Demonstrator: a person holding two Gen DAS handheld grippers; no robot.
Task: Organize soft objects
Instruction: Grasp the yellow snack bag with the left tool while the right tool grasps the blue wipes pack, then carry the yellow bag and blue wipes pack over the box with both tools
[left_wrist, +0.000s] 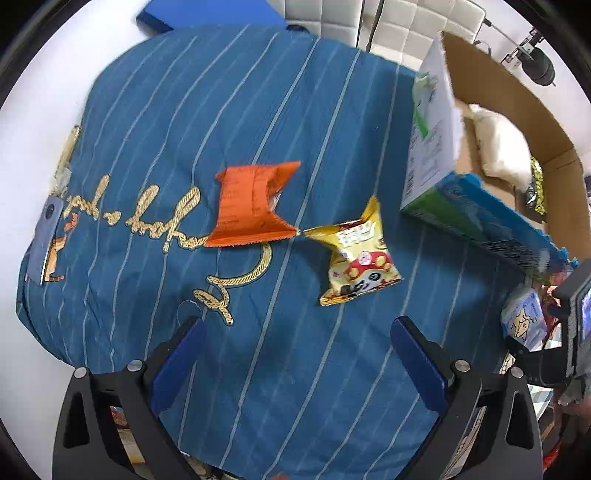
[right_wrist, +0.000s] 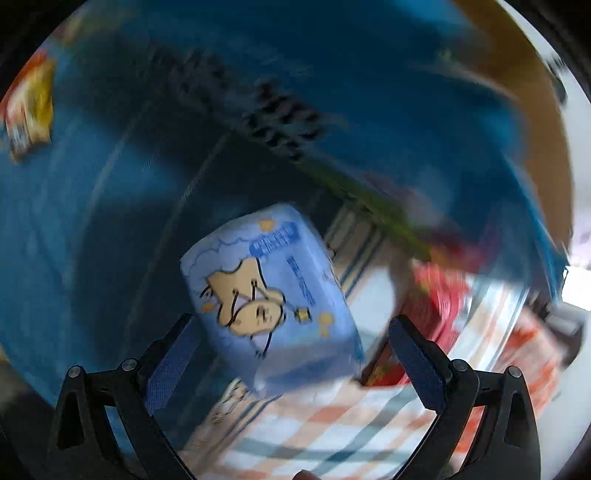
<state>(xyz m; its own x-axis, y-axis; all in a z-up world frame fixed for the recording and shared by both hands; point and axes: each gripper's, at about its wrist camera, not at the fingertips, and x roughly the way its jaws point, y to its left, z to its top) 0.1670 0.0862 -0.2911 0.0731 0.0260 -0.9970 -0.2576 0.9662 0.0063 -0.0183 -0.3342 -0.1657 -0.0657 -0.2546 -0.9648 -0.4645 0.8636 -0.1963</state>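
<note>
Pale-blue tissue pack, cartoon-printed, between spread right hand-held gripper fingers

**3 soft packs in your view**

You have a crinkled orange foil snack bag lying flat on the cloth, its corner touching a puffed yellow foil snack bag. A pale blue cartoon-printed tissue pack lies tilted.
</note>
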